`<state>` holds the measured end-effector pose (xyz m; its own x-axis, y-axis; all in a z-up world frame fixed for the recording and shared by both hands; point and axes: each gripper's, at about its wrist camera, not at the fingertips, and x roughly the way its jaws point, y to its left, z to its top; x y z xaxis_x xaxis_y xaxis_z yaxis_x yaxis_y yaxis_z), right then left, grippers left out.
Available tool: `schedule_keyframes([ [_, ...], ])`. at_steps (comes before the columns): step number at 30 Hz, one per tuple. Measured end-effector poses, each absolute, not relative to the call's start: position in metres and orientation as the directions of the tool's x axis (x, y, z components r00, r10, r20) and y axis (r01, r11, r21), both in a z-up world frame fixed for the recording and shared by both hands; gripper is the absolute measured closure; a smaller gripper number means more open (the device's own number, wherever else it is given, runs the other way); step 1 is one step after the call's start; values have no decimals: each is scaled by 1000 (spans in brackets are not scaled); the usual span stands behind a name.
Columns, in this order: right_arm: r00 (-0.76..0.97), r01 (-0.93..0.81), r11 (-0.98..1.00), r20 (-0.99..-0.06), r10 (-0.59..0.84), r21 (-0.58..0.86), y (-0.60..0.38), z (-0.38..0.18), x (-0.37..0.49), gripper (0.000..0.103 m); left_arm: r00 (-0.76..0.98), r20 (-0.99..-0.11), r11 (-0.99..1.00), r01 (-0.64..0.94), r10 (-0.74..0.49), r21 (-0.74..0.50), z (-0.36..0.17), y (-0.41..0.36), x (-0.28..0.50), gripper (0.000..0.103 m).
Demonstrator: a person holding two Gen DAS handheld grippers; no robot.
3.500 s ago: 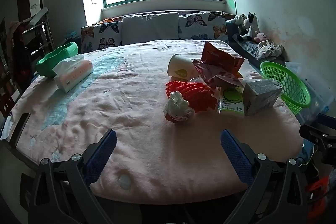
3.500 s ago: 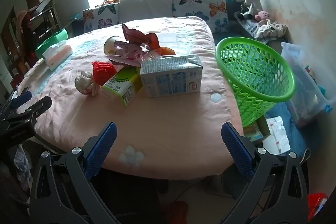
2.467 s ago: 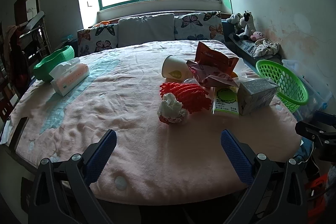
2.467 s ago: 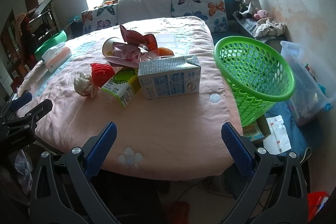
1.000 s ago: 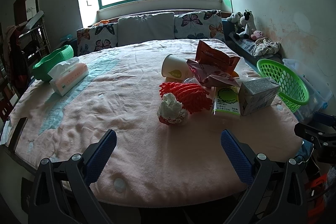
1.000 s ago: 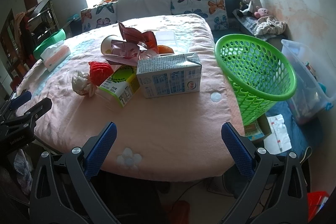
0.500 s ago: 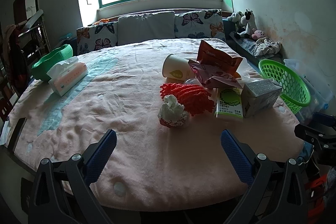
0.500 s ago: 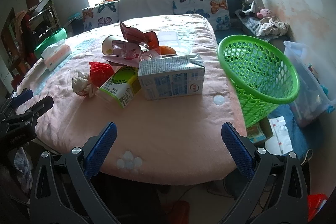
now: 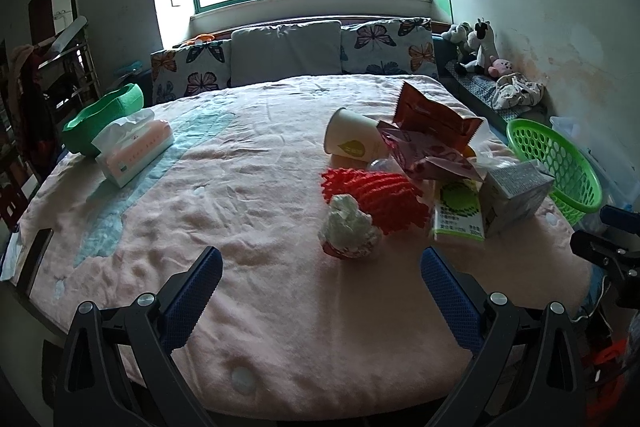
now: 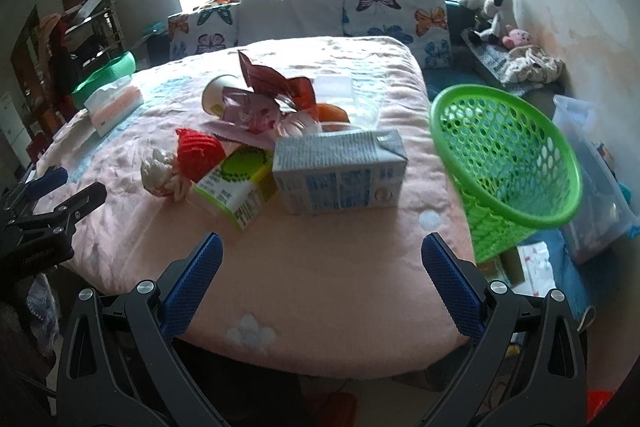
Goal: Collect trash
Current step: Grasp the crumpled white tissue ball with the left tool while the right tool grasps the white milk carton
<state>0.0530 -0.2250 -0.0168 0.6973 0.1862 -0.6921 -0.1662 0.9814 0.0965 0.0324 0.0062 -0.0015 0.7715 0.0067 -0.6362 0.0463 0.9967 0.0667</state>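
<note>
Trash lies in a heap on the pink blanket (image 9: 248, 211): a crumpled white wad (image 9: 349, 227), a red foam net (image 9: 372, 191), a paper cup (image 9: 351, 140), red snack wrappers (image 9: 430, 125), a green-label carton (image 10: 234, 187) and a grey carton (image 10: 340, 171). A green mesh basket (image 10: 516, 163) stands off the blanket's right edge. My left gripper (image 9: 320, 261) is open over the near edge, short of the wad. My right gripper (image 10: 322, 247) is open just in front of the grey carton, with nothing between its fingers.
A tissue box (image 9: 134, 151) and a green bowl (image 9: 102, 115) sit at the far left. Butterfly cushions (image 9: 384, 47) line the back under the window. Stuffed toys (image 9: 476, 43) and a clear bin (image 10: 596, 179) are along the right wall.
Both grippers have come slightly closer to the trash pile, the right one towards the grey carton; both stay open. Nothing on the blanket has moved.
</note>
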Motion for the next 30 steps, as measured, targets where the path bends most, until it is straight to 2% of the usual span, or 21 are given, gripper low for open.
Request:
schedule_keyframes([
  [10,696,-202,976,-688,204,86,-224,-16,81,4,766,-642,998,30,9,49,0,22,46,7],
  [23,677,-223,965,-690,257,141,-247,-31,115,5,732,-681,999,26,-5,20,-17,29,66,7],
  [30,643,-298,946,-706,298,128,-252,-36,124,5,712,-701,999,48,-30,7,-26,28,76,7],
])
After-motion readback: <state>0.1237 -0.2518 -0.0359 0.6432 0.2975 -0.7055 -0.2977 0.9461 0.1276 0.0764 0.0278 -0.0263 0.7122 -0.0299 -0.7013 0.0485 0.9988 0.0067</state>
